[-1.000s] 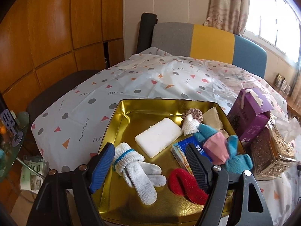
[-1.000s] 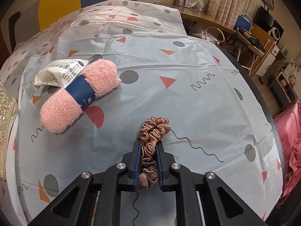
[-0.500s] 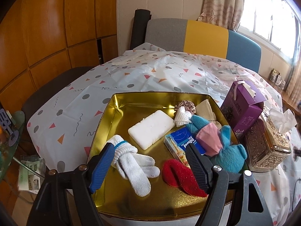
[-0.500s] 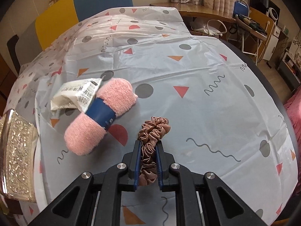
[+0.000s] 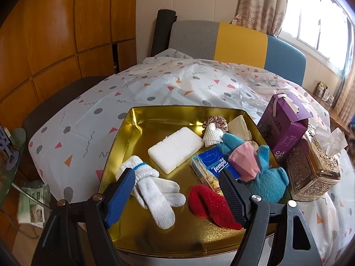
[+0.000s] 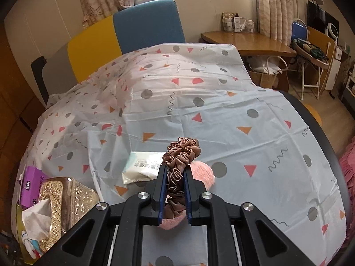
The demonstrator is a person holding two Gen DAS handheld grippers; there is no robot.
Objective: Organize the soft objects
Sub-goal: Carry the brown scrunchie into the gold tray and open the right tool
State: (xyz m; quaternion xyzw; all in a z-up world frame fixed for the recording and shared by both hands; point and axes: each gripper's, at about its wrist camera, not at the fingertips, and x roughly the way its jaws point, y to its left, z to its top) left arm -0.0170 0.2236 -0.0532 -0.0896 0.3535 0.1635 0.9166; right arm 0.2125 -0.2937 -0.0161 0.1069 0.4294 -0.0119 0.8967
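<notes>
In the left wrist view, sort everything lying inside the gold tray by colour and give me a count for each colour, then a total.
White: 3, the glove, the foam block, the knitted piece
Blue: 2, the tissue pack, the plush toy
Red: 1, the fuzzy sock
Brown: 1, the scrunchie
Tan: 1, the folded cloth
Total: 8

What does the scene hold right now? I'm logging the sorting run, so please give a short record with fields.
right gripper: shut on the brown scrunchie, held above the tablecloth
left gripper: open, empty, over the gold tray
in tray: white glove, red sock, white sponge, tissue pack, blue plush, another scrunchie
still on cloth: pink fuzzy roll, white packet
</notes>
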